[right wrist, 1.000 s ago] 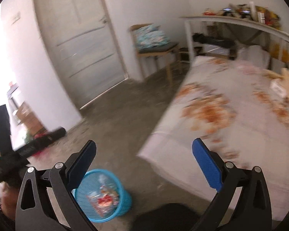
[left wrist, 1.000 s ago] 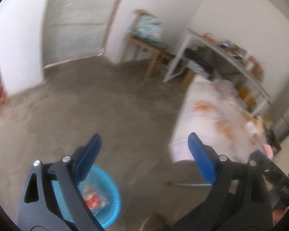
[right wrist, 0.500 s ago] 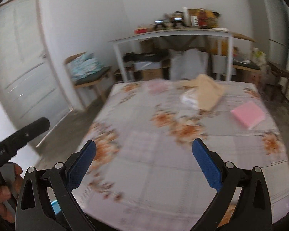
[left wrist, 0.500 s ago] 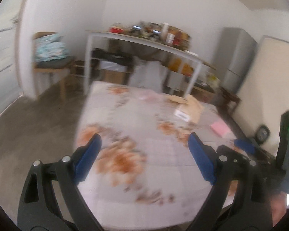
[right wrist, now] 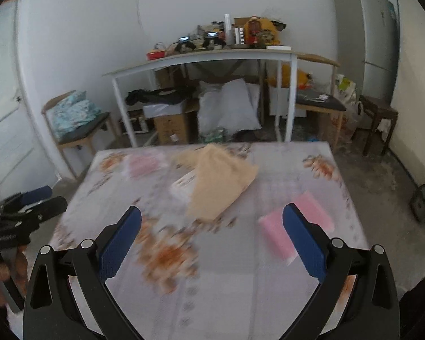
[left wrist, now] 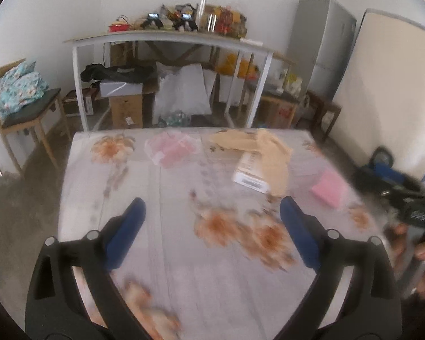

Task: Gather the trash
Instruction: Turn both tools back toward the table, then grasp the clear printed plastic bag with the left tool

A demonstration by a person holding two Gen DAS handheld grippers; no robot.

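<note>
Both the left gripper (left wrist: 212,221) and the right gripper (right wrist: 212,229) are held wide apart and empty, and have been swung away from the floor to the flowered table (right wrist: 240,297). Ahead, the trash is seen: a pink packet (right wrist: 272,231), then tan paper (right wrist: 221,187), then a crumpled pink wrapper (left wrist: 171,148). A fresh pickup is probably being lined up.

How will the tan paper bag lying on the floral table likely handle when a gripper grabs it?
The tan paper bag lies crumpled and flat, so it is probably light and floppy. It drapes over a white box, which may drag along or slide out.
</note>
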